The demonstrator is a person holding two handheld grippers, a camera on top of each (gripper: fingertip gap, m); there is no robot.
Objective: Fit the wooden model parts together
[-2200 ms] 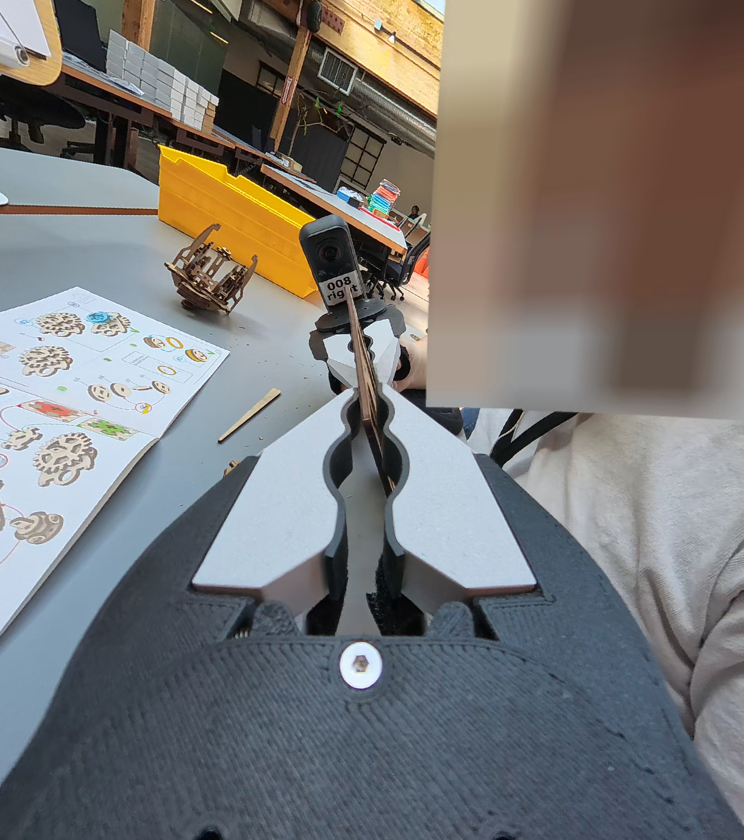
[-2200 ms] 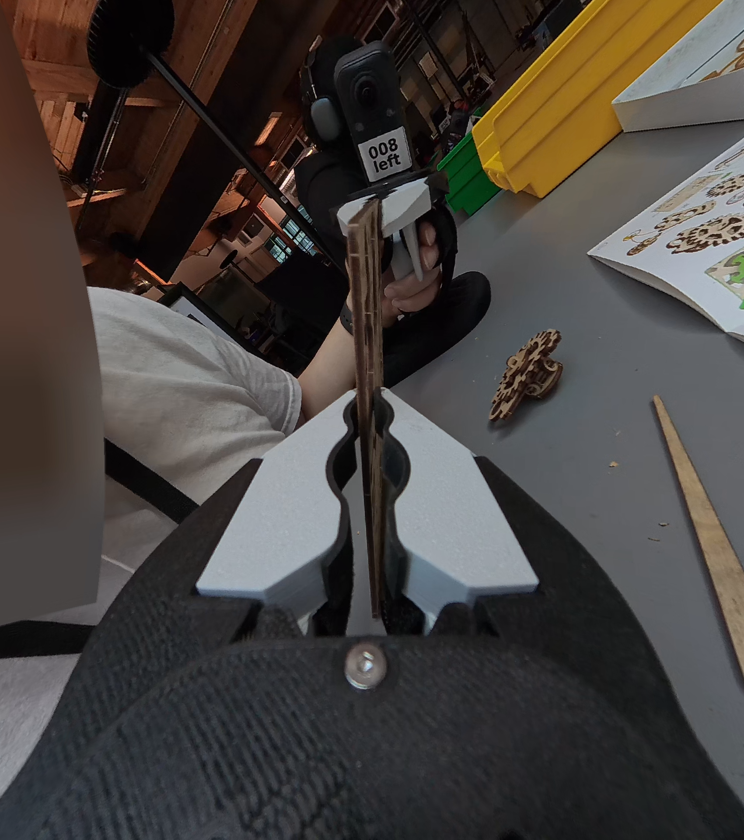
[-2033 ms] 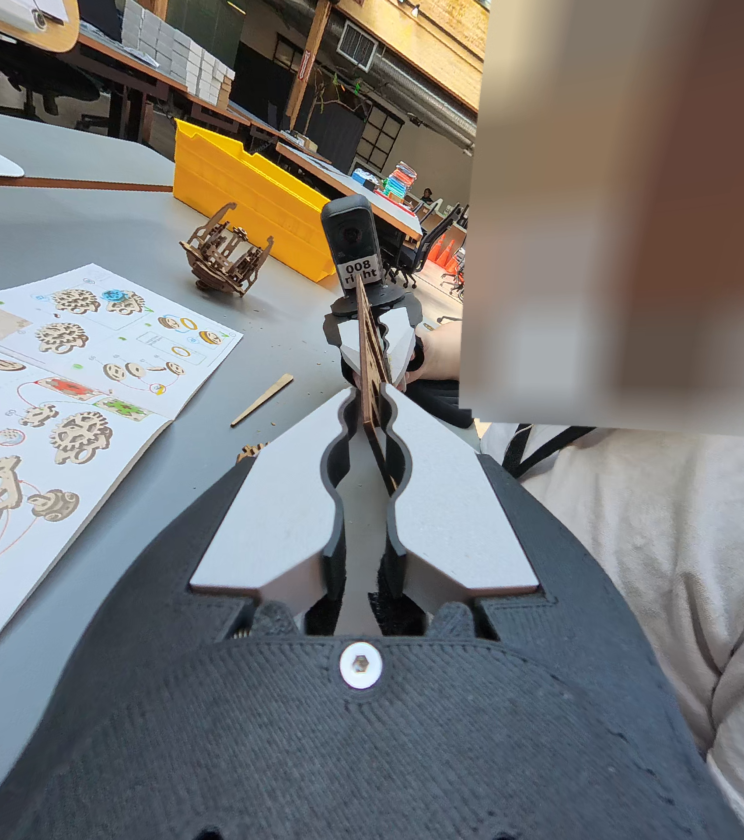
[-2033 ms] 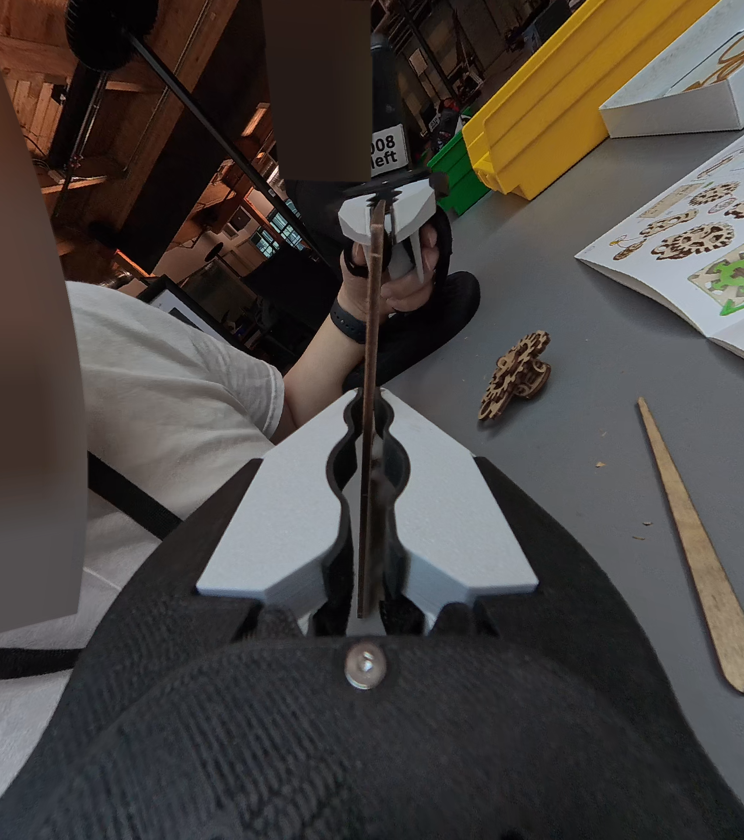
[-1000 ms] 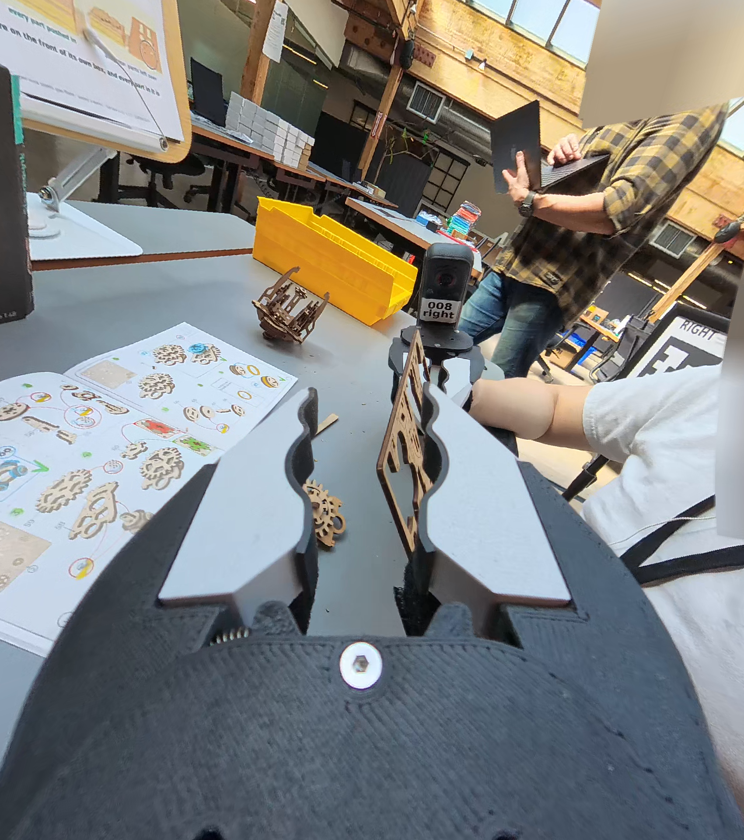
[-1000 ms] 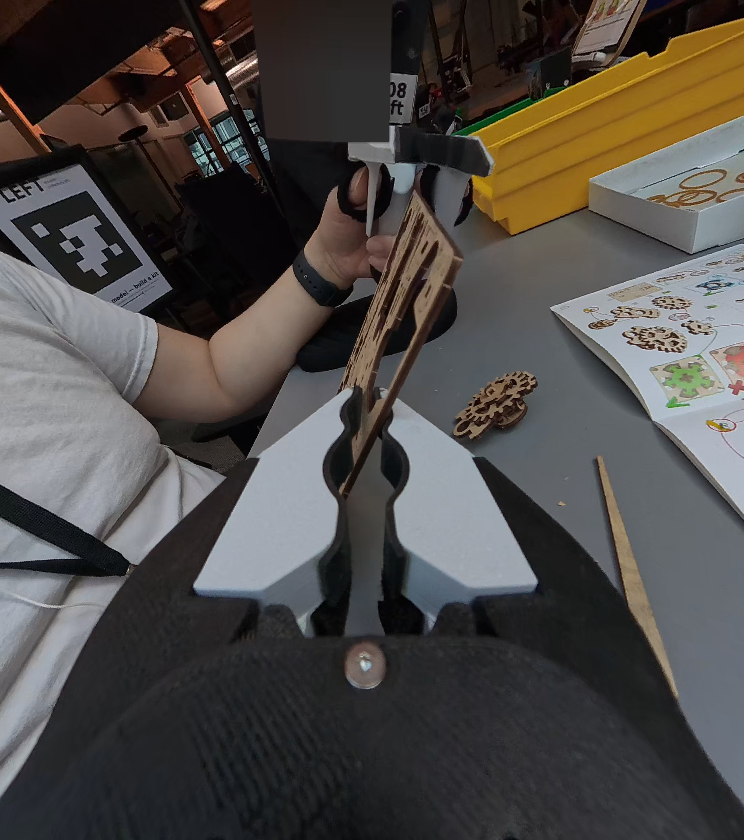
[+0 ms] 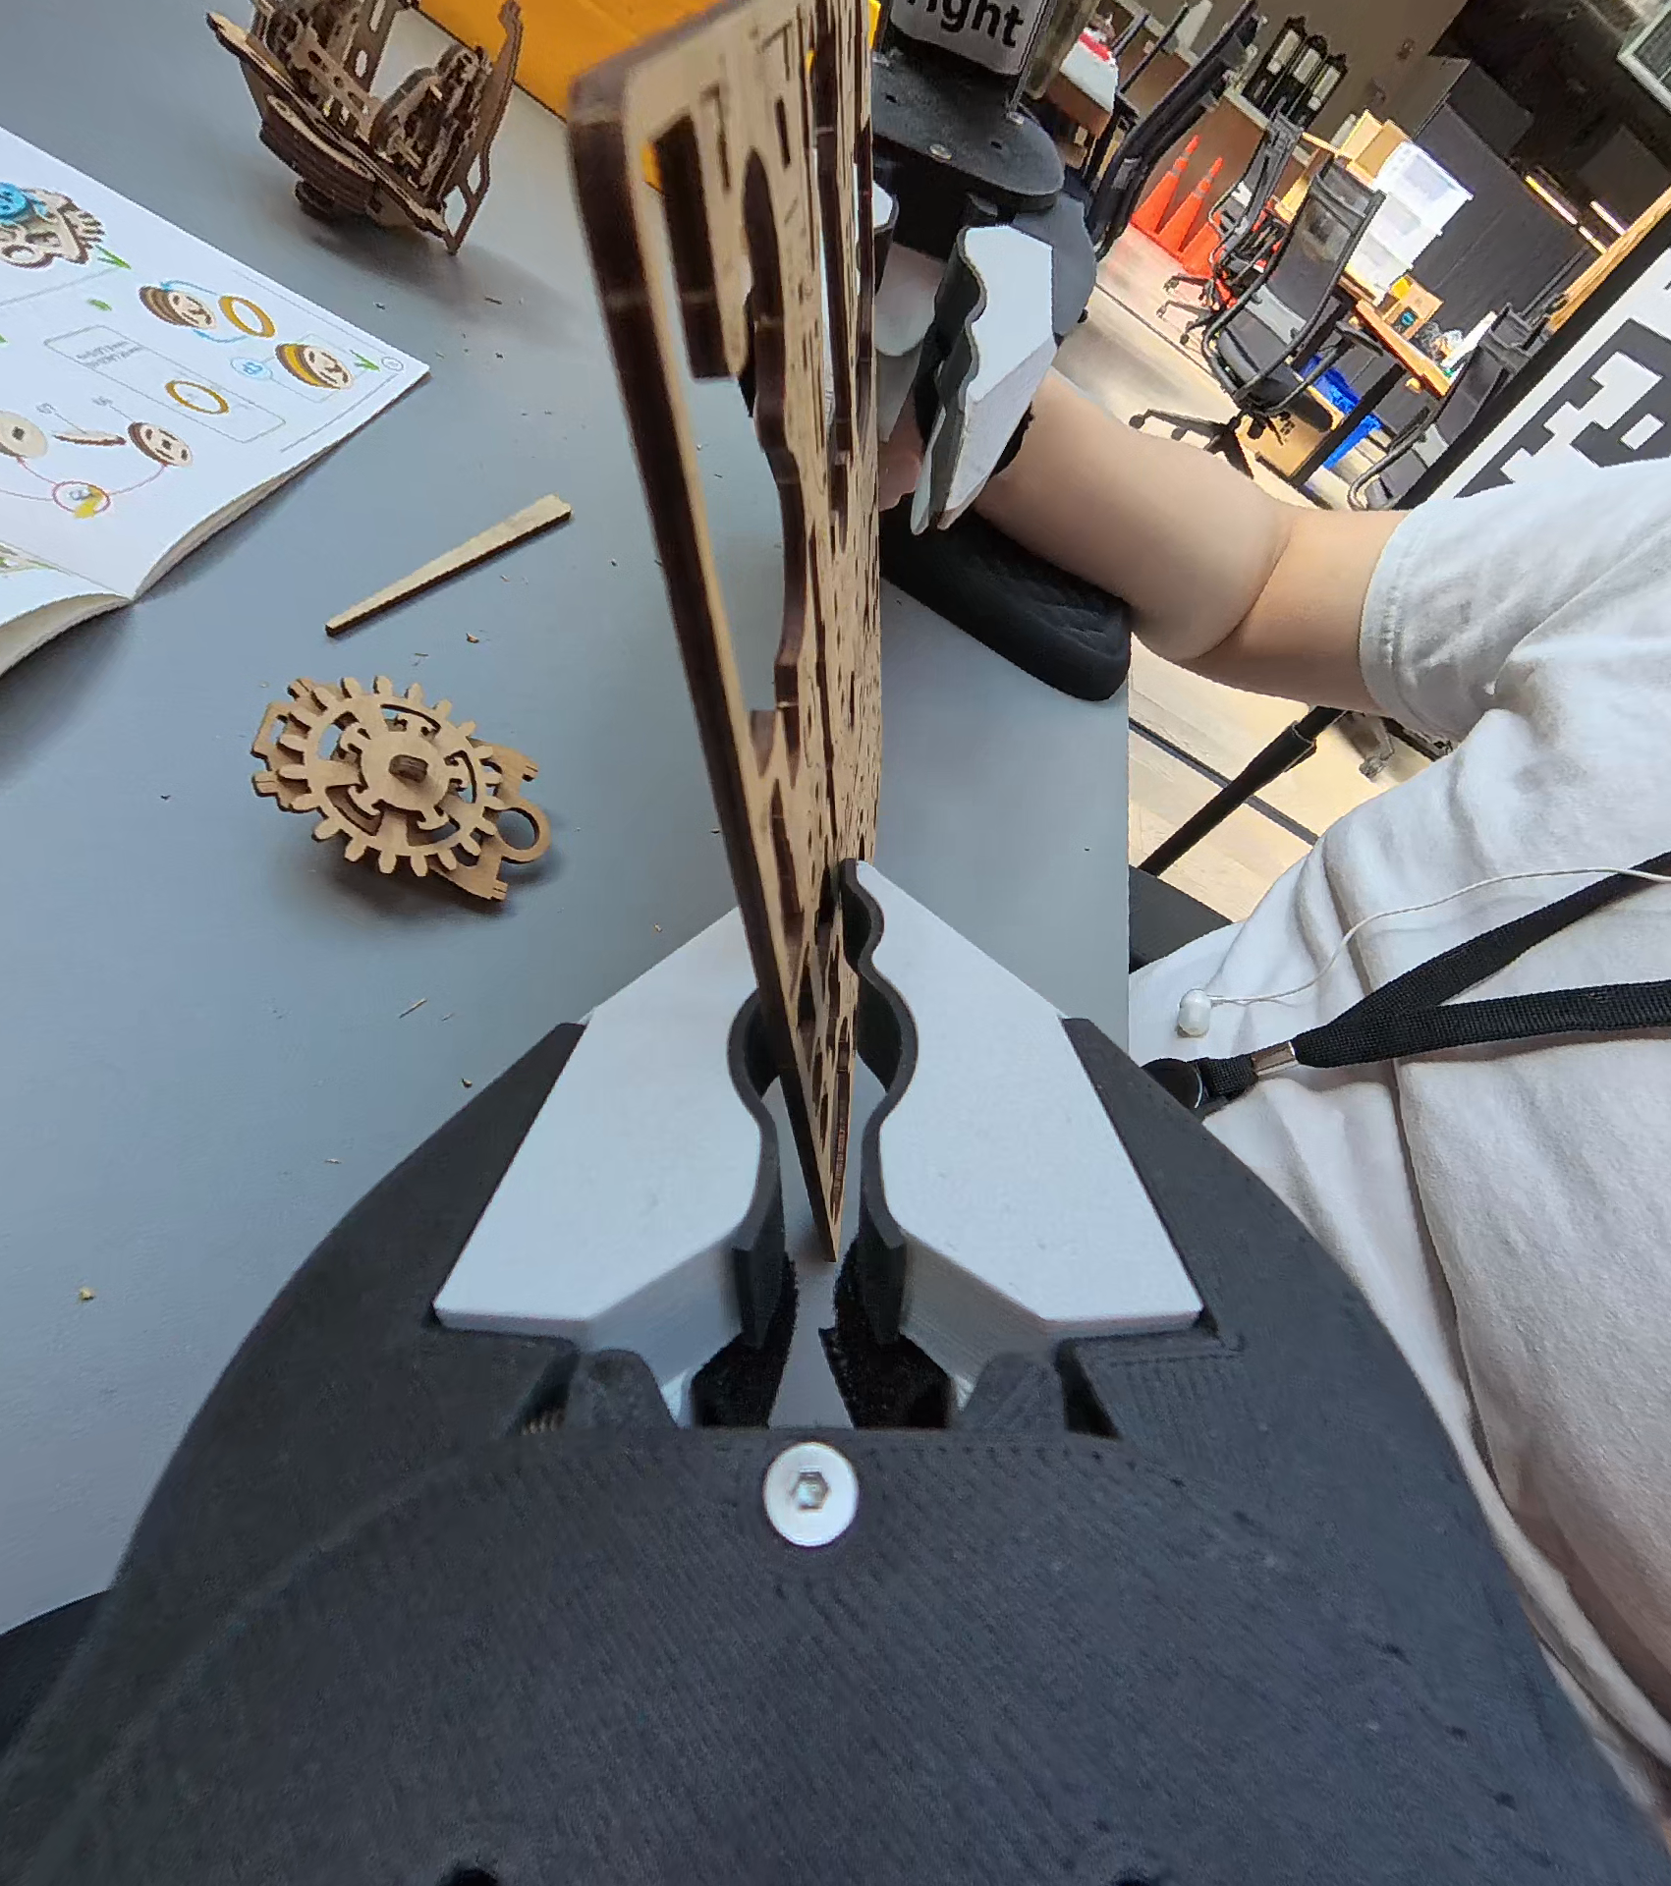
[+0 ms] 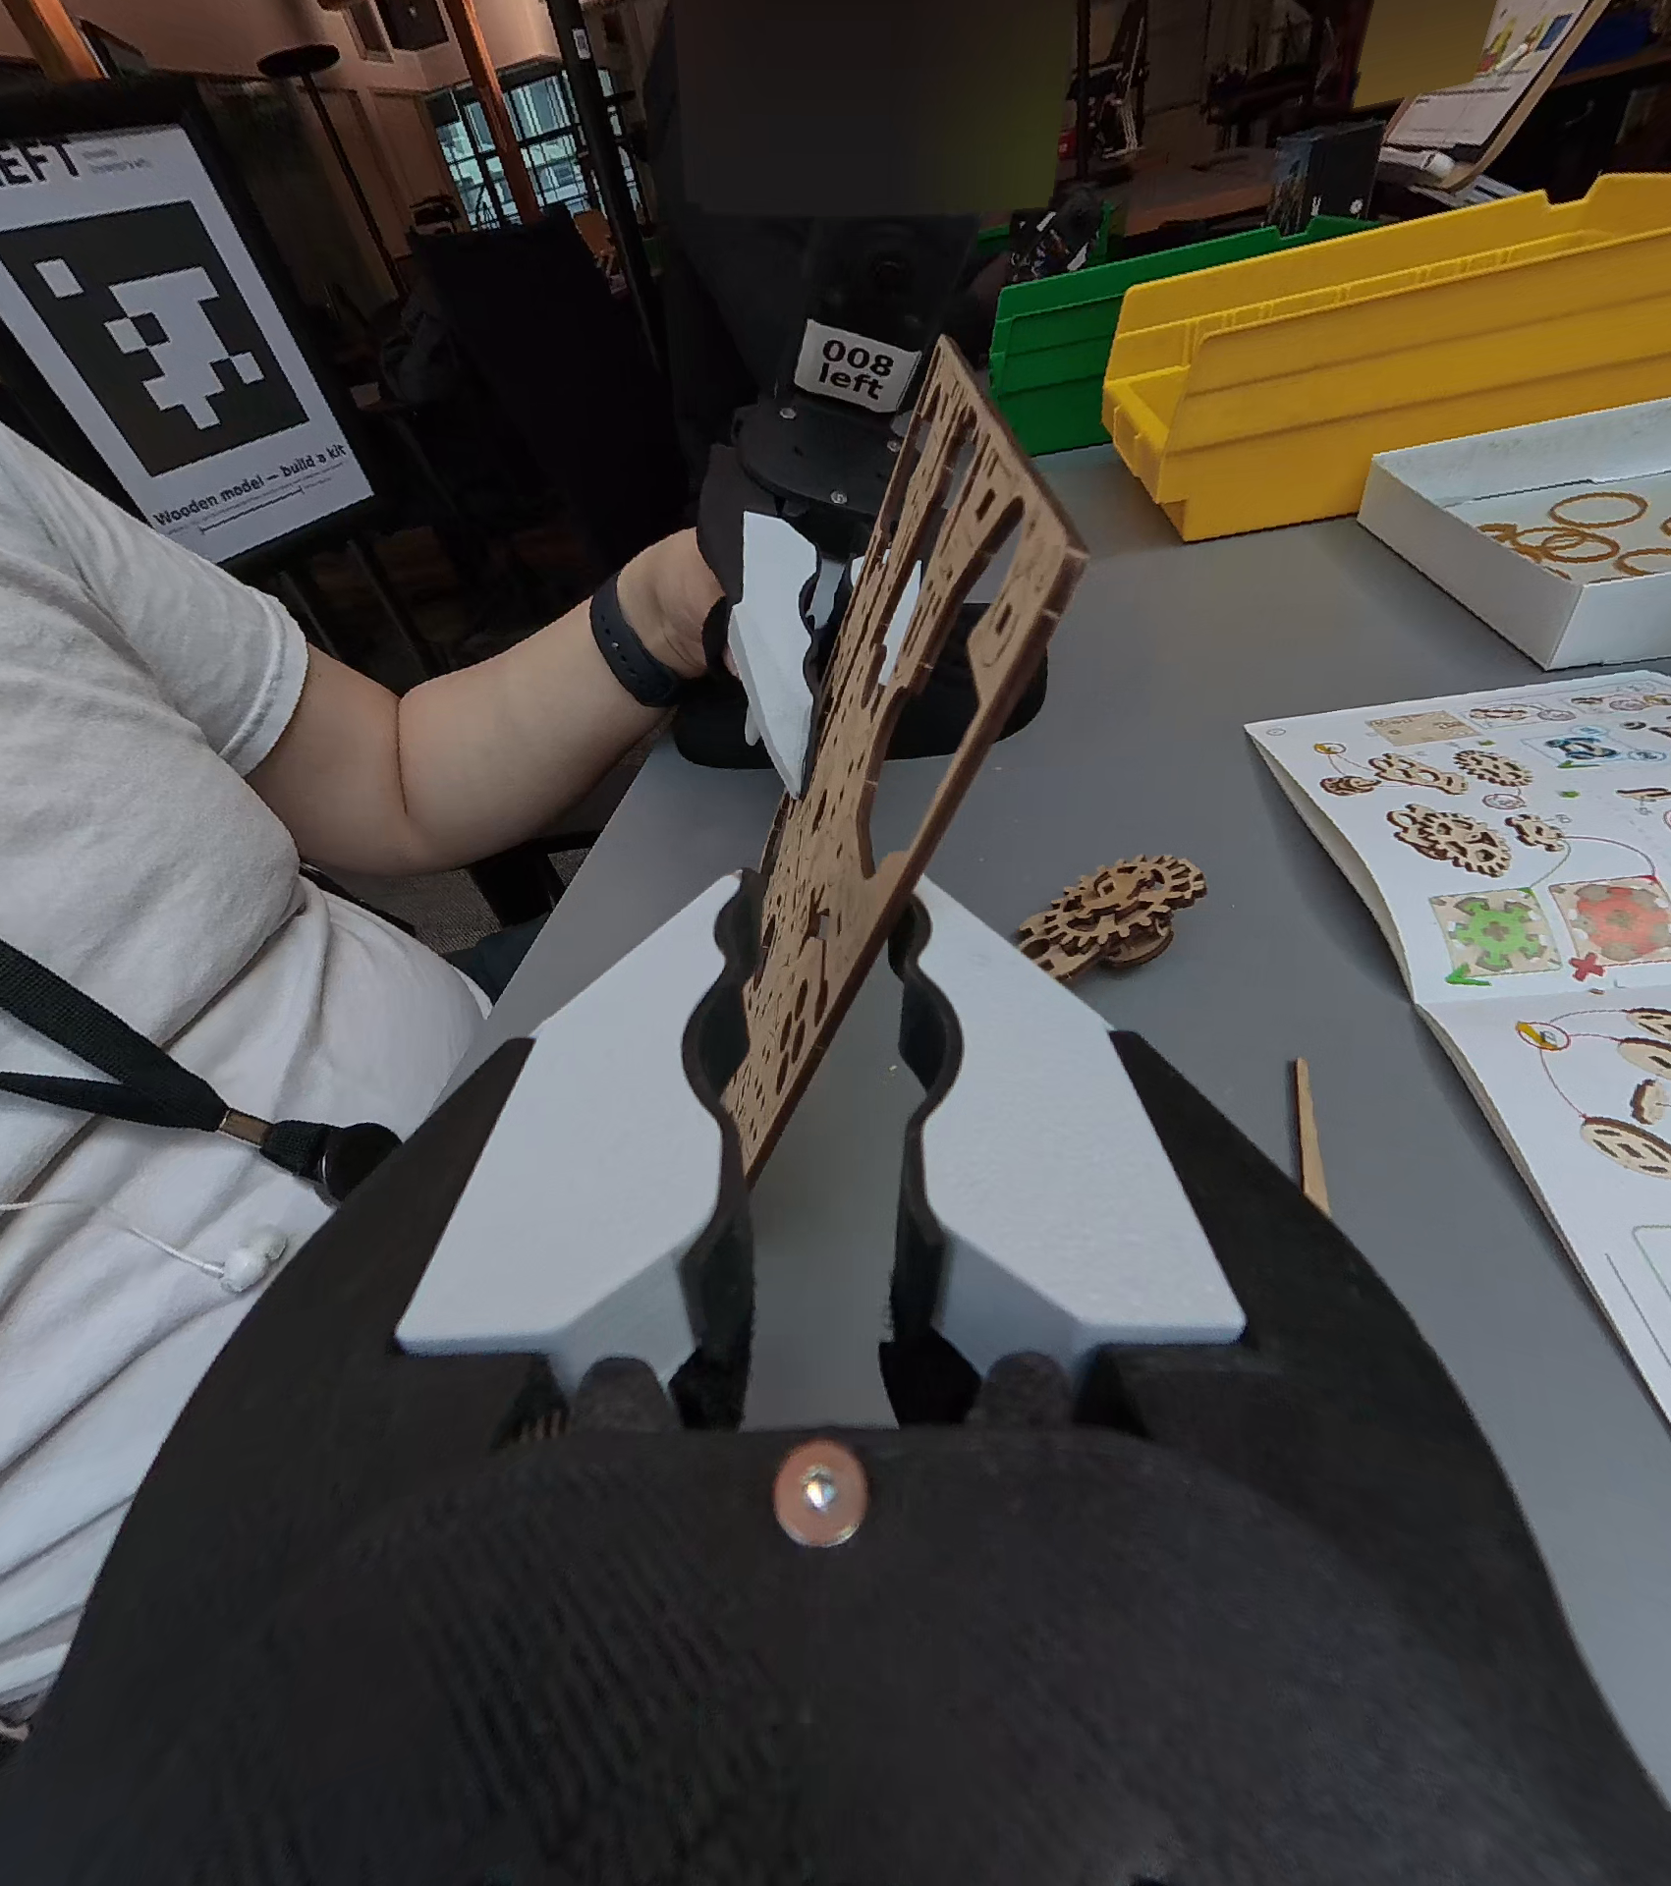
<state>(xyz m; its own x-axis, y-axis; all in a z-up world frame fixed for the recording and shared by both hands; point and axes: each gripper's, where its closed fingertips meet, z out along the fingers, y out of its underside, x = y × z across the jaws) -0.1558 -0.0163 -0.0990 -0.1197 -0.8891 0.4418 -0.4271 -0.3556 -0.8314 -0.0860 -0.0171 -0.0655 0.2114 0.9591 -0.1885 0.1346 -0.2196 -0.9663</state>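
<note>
currently a laser-cut wooden sheet (image 7: 790,633) is being held on edge above the grey table (image 7: 147,1072), clamped by the left gripper (image 7: 816,949), whose fingers are being pressed together on its near end. at twelve o'clock its far end is being flanked by the right gripper (image 8: 823,919), whose fingers are being kept apart. at ten o'clock a gear assembly (image 7: 392,774) is lying beside a wooden stick (image 7: 448,564) and an instruction booklet (image 7: 96,388).

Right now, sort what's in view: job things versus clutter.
Job:
wooden parts sheet, clamped in left gripper
right gripper, open around the sheet
gear assembly
instruction booklet
white box of rings

Lying about:
yellow bin
green bin
wooden stick
</note>
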